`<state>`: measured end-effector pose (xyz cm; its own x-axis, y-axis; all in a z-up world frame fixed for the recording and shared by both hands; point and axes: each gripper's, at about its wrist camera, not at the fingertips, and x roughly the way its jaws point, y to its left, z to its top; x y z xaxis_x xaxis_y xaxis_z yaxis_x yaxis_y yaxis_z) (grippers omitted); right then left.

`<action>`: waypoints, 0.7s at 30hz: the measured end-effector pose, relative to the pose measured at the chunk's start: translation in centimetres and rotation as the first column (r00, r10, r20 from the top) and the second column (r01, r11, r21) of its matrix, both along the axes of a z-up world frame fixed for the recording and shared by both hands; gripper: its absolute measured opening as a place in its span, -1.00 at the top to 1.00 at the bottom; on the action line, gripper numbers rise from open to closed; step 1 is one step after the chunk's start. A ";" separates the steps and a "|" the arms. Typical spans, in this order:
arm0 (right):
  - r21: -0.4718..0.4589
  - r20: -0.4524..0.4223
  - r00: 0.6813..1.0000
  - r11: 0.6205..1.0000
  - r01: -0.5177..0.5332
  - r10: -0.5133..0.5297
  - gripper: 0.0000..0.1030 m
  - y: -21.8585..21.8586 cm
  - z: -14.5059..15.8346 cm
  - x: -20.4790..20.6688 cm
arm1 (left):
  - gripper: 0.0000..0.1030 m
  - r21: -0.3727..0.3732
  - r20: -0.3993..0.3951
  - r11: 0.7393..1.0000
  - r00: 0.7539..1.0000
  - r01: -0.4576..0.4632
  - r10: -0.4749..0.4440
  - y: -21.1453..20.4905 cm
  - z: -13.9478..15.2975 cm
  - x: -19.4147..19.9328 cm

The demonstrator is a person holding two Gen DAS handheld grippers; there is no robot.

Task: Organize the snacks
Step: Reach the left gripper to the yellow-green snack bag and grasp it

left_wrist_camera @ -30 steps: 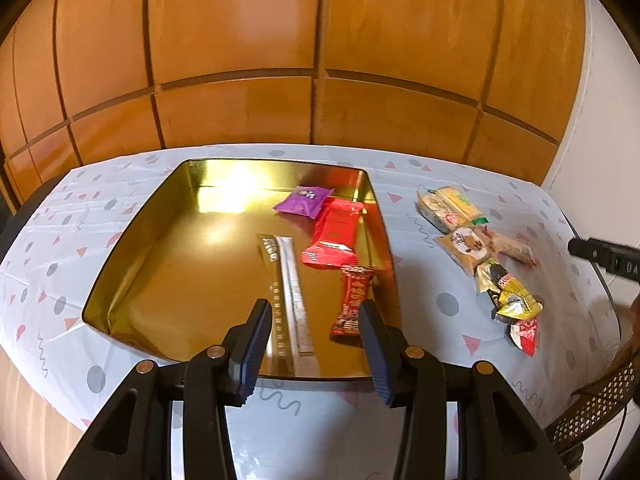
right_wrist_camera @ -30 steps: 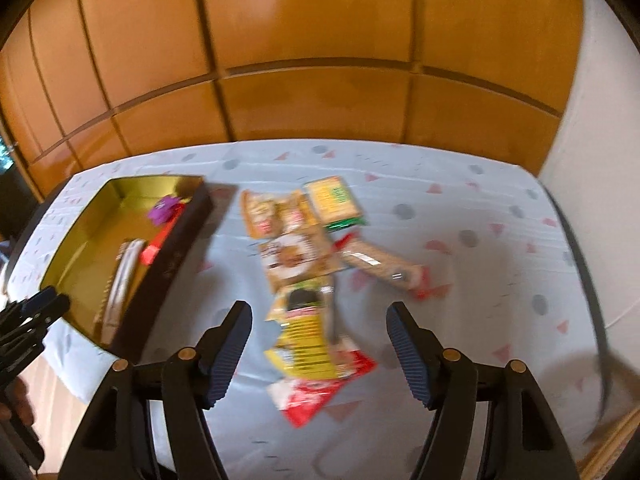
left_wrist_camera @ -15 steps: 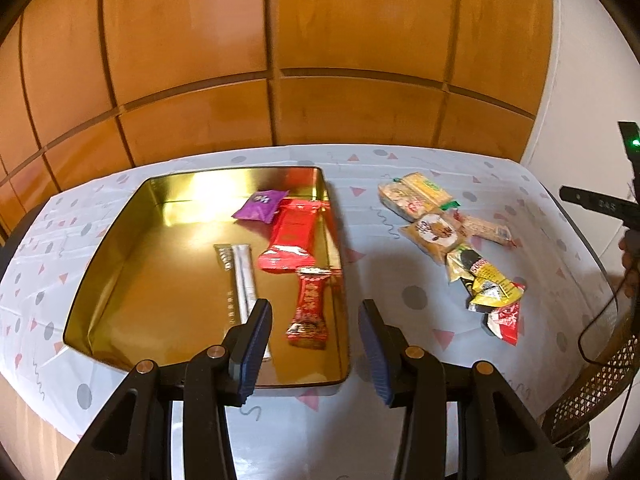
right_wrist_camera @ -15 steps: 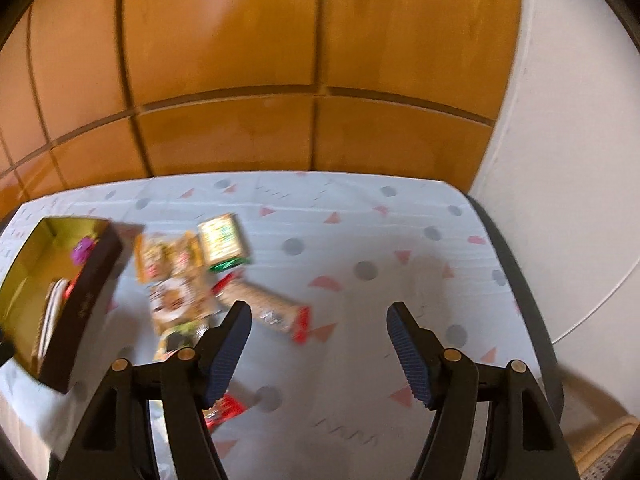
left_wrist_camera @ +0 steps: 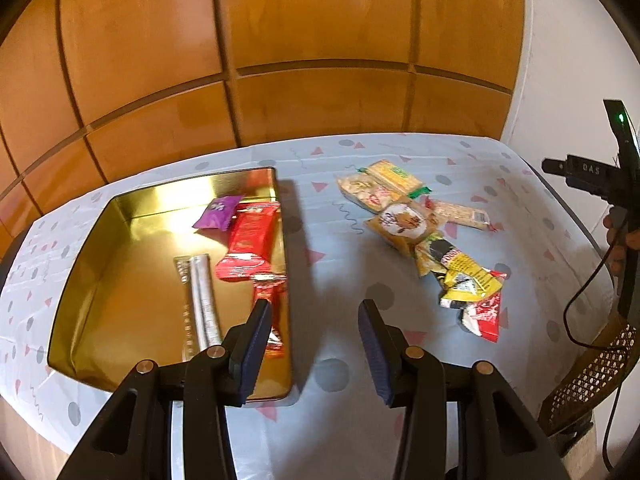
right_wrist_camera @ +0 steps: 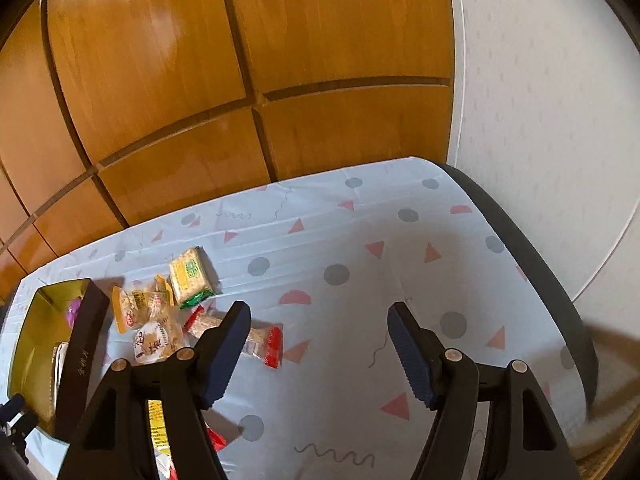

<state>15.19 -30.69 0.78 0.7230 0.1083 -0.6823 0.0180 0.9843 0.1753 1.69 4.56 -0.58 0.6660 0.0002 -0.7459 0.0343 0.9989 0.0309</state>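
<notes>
A table under a patterned tablecloth [left_wrist_camera: 332, 240] carries the whole task. On its left sits a gold tin [left_wrist_camera: 80, 280], the likely destination, since a red bar [left_wrist_camera: 250, 240], a purple packet [left_wrist_camera: 219, 213], a silver stick [left_wrist_camera: 202, 292] and a small red wrapper [left_wrist_camera: 272, 284] already lie inside. Right of the tin, well apart from it, the loose snack pile [left_wrist_camera: 432, 240] lies unsorted on the cloth. The left gripper [left_wrist_camera: 316, 344] hovers above the tin's near right corner, jaws parted and empty. The right gripper [right_wrist_camera: 318, 354], likewise released and empty, is aimed over bare cloth right of the pile, seemingly between picks.
</notes>
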 end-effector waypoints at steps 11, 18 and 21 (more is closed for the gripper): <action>0.049 0.039 0.999 0.999 0.011 -0.013 -0.48 -0.6 0.6 -0.5 | 0.12 -0.046 -0.060 0.995 0.993 0.094 -0.097 -3.4 -0.9 1.6; 0.058 0.047 0.999 0.998 -0.003 0.000 -0.50 -0.5 0.7 -0.6 | 0.12 -0.117 -0.133 0.983 0.979 0.139 -0.154 -5.3 -2.3 2.9; 0.055 0.049 0.999 0.998 -0.005 0.003 -0.51 -0.4 0.7 -0.6 | 0.12 -0.132 -0.144 0.979 0.974 0.158 -0.177 -6.3 -2.5 3.7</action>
